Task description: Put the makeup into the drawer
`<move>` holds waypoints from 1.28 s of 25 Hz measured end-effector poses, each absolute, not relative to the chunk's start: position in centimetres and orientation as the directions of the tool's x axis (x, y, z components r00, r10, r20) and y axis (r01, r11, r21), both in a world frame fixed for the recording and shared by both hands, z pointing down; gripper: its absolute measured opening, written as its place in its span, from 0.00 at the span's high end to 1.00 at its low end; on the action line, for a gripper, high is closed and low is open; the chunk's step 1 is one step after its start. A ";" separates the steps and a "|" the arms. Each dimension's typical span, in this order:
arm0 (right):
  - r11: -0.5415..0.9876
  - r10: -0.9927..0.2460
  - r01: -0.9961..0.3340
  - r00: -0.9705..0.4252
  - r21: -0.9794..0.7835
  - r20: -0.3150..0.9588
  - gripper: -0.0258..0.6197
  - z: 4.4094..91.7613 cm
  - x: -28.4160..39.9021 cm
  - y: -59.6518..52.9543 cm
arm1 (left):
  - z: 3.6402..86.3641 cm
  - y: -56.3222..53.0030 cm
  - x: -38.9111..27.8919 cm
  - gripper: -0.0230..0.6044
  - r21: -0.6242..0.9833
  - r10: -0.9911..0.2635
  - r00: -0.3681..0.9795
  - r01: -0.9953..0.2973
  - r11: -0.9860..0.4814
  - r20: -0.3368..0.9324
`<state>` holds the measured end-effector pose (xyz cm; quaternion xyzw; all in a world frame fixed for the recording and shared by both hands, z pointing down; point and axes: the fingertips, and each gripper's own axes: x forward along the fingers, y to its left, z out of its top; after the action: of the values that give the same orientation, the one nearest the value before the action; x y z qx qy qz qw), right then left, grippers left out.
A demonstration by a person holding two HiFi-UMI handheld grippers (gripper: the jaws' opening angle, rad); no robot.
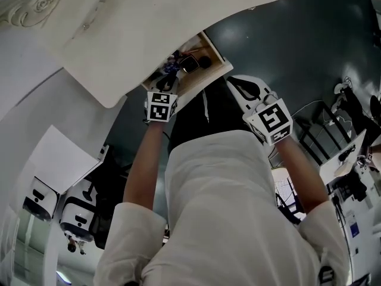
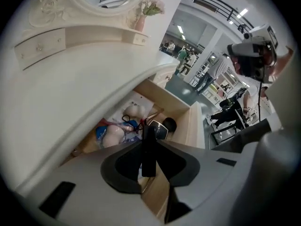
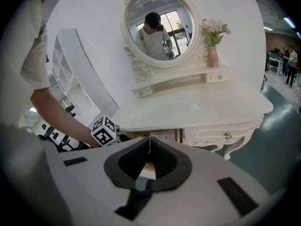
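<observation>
Left gripper (image 2: 149, 140): was seen clamped mid-length on makeup stick (image 2: 148, 166), judged light, stiff, slippery, best gripped there; drawer (image 2: 190, 121) just ahead. Right gripper (image 3: 149, 142): was seen closed, empty.

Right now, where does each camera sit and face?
Head view: on the head, steeply down onto the open drawer; shirt, forearms, left gripper, right gripper.
Left gripper view: along its jaws into the drawer; jaws clamp a dark stick.
Right gripper view: toward dressing table and mirror; left forearm shows.
Shared: drawer, in head and left gripper views.
</observation>
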<state>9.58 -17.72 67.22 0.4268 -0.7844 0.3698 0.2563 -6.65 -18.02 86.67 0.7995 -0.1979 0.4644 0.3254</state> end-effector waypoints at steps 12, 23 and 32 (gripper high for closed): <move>0.345 -0.452 -0.855 -0.513 -0.387 0.730 0.91 69.2 10.3 -18.6 | 91.9 -17.9 -6.7 0.80 0.271 0.069 0.330 -0.620 -0.736 0.941; 0.357 -0.467 -0.855 -0.511 -0.375 0.721 0.91 68.8 9.3 -19.3 | 91.3 -17.8 -6.5 0.72 0.304 0.092 0.351 -0.616 -0.727 0.932; 0.414 -0.495 -0.851 -0.509 -0.323 0.705 0.91 66.2 7.0 -19.6 | 86.6 -18.0 -7.6 0.78 0.314 0.015 0.431 -0.632 -0.708 0.902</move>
<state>6.99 -19.59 66.21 0.4210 -0.7991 0.3402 0.2618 -7.65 -17.96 86.56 0.7803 -0.1979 0.4951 0.3268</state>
